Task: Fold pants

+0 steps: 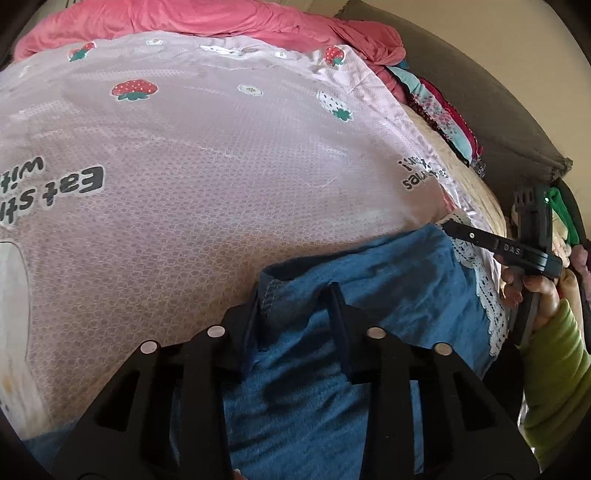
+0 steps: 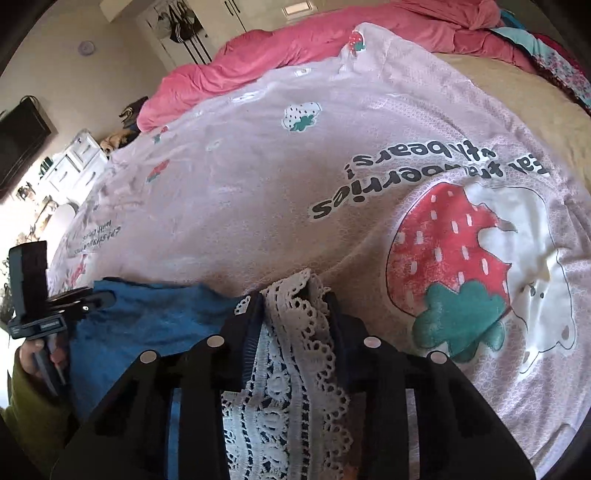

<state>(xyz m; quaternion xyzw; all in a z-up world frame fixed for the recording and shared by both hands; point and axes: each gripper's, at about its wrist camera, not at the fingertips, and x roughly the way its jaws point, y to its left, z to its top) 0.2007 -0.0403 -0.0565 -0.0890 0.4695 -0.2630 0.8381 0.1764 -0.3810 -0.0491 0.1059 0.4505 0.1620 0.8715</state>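
Note:
The blue pants with a white lace hem lie at the near edge of a pink strawberry-print blanket. My left gripper is shut on a stitched edge of the blue cloth. My right gripper is shut on the white lace hem. The right gripper shows in the left wrist view at the lace end of the pants. The left gripper shows in the right wrist view at the far end of the blue cloth.
The pink blanket covers the bed. A red-pink duvet is bunched at the far side. Folded patterned clothes are stacked at the far right. A white dresser and a dark screen stand beyond the bed.

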